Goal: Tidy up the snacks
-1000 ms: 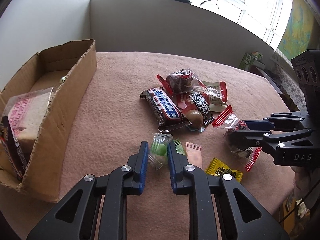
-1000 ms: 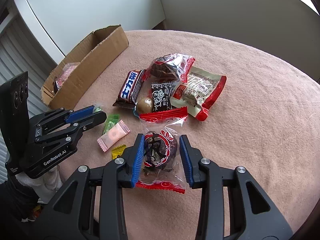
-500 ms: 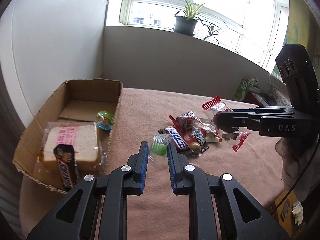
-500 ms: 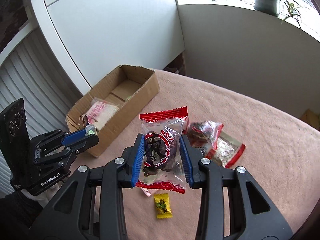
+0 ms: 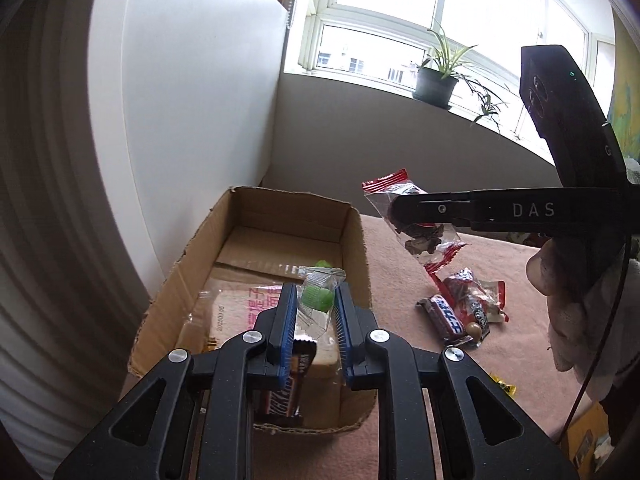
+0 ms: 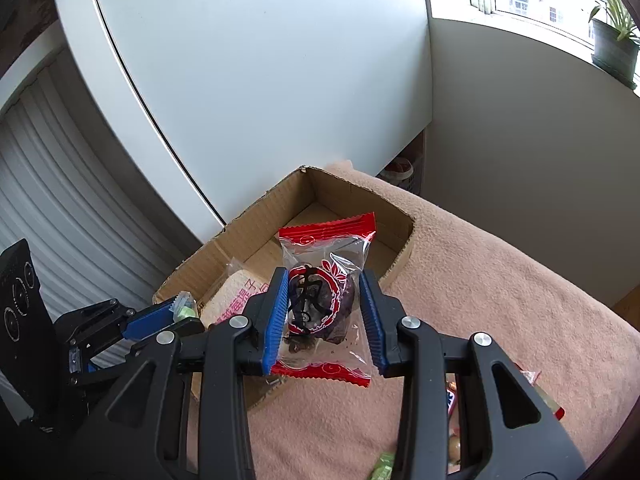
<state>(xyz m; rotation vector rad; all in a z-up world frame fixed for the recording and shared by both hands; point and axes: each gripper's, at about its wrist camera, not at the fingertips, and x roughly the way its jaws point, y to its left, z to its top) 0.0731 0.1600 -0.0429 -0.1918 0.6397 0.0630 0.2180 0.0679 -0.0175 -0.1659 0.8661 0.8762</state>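
My left gripper [image 5: 316,304] is shut on a small green candy [image 5: 317,298] in clear wrap and holds it above the open cardboard box [image 5: 356,240]. The box holds a pink-labelled bread pack [image 5: 240,300] and a dark chocolate bar [image 5: 286,390]. My right gripper [image 6: 323,300] is shut on a clear packet with red ends and dark fruit [image 6: 320,300], held in the air over the box's [image 6: 396,240] right side. In the left wrist view this packet [image 5: 416,228] hangs right of the box.
A heap of snacks [image 5: 464,308] lies on the pink cloth [image 5: 400,360] right of the box, with a yellow candy [image 5: 504,386] nearer. A white cabinet [image 5: 192,120] stands behind the box. A potted plant [image 5: 436,80] sits on the window sill.
Both grippers have lifted their snacks off the cloth and carried them left to the box. The left one now hangs over its inside.
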